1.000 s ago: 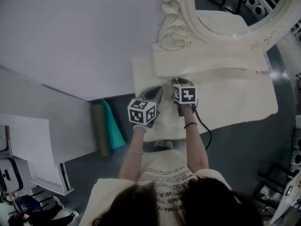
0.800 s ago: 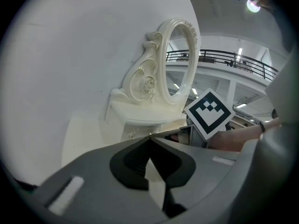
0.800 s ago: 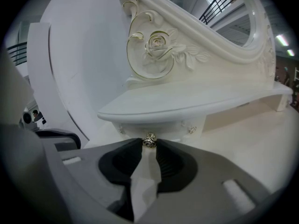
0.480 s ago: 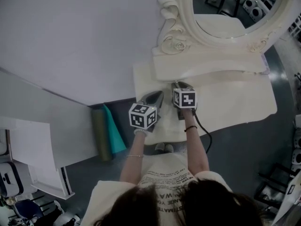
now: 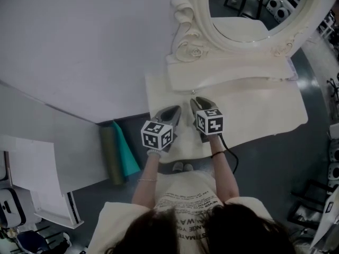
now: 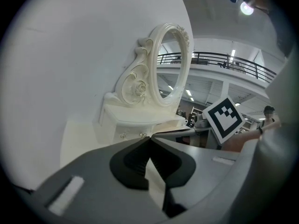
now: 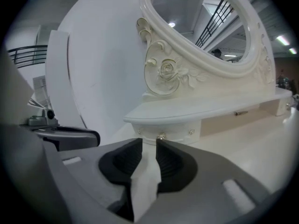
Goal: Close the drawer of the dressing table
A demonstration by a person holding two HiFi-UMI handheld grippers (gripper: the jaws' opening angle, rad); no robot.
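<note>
White wall (image 5: 79, 36) backed the cream dressing-table desk (image 5: 265, 112): smooth top, long axis along the wall. Oval mirror (image 5: 249, 9) w/ carved rose scrolls stood at its rear. Drawer (image 7: 176, 133) sat under the mirror's shelf at its left end, curved front facing the person, apparently flush. Right gripper (image 7: 148, 142) pointed at it, jaws apart and just been closing, only desk top betw. them. Left gripper (image 6: 150, 138) alongside, jaws clenched, empty. Gold knob (image 7: 161, 137) on drawer. Shirt print unreadable.
</note>
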